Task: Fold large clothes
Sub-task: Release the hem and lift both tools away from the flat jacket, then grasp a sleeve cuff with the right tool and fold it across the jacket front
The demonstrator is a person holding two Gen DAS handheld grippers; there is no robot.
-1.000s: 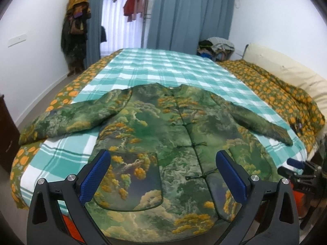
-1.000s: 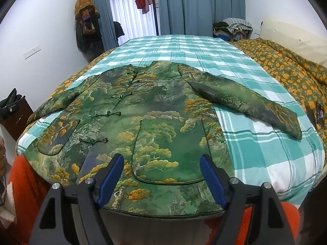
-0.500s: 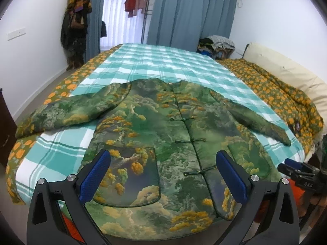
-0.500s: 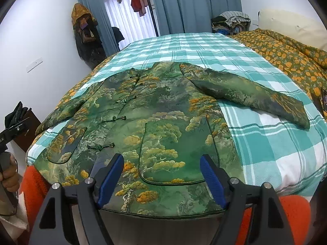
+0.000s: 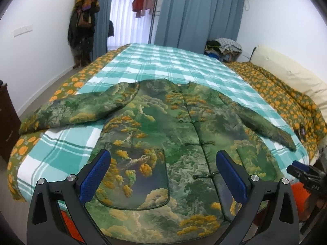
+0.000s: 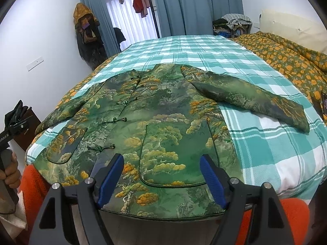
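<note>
A green padded jacket (image 5: 159, 143) lies flat and buttoned, front up, on the checked bedspread (image 5: 163, 65), left sleeve (image 5: 67, 112) and right sleeve (image 6: 245, 96) both spread; left gripper (image 5: 163, 175) and right gripper (image 6: 161, 177) hover spread wide, empty, at the hem; folding apparently not yet begun.

A bed (image 5: 184, 61) with teal plaid cover carries a green jacket (image 5: 163, 134) spread flat.
</note>
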